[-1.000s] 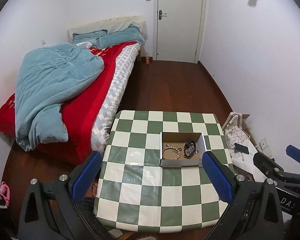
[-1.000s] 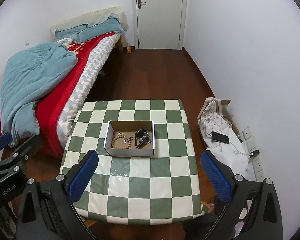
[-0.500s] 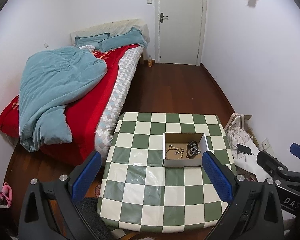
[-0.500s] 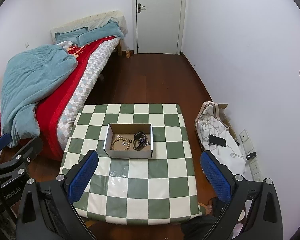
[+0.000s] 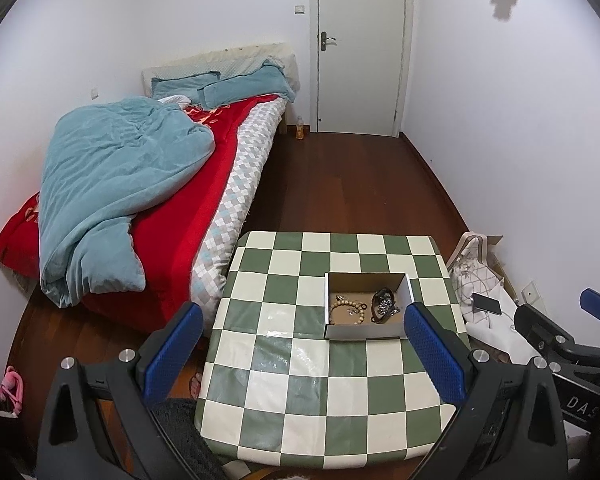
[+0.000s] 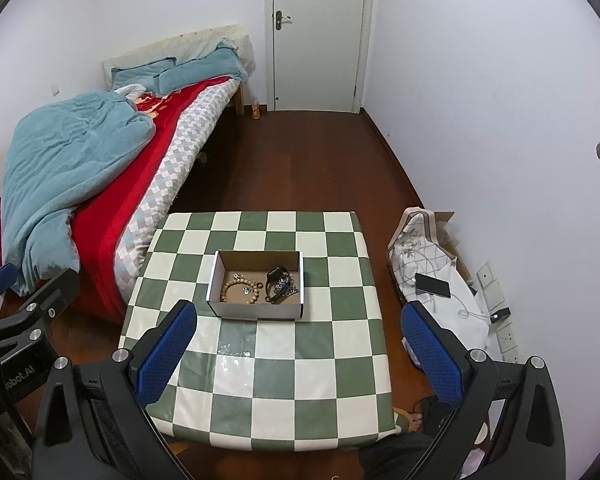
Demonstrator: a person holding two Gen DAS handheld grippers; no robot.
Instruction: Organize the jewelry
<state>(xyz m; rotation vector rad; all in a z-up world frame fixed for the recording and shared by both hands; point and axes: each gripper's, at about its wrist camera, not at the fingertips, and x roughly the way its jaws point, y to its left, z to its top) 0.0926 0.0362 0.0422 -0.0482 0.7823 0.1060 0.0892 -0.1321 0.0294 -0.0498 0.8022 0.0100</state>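
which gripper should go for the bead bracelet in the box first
Probably right. In the right wrist view the cardboard box with the bead bracelet lies nearly centred ahead of the open right hand-held gripper. For the left hand-held gripper it lies toward the right finger.

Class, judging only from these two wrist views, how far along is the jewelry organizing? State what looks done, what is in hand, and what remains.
Looks done: the beaded bracelet and the dark watch with chain lie side by side inside the cardboard box on the checkered table.
In hand: nothing; the left gripper and right gripper are both open and empty, held short of the box.
Left: no loose jewelry shows outside the box.
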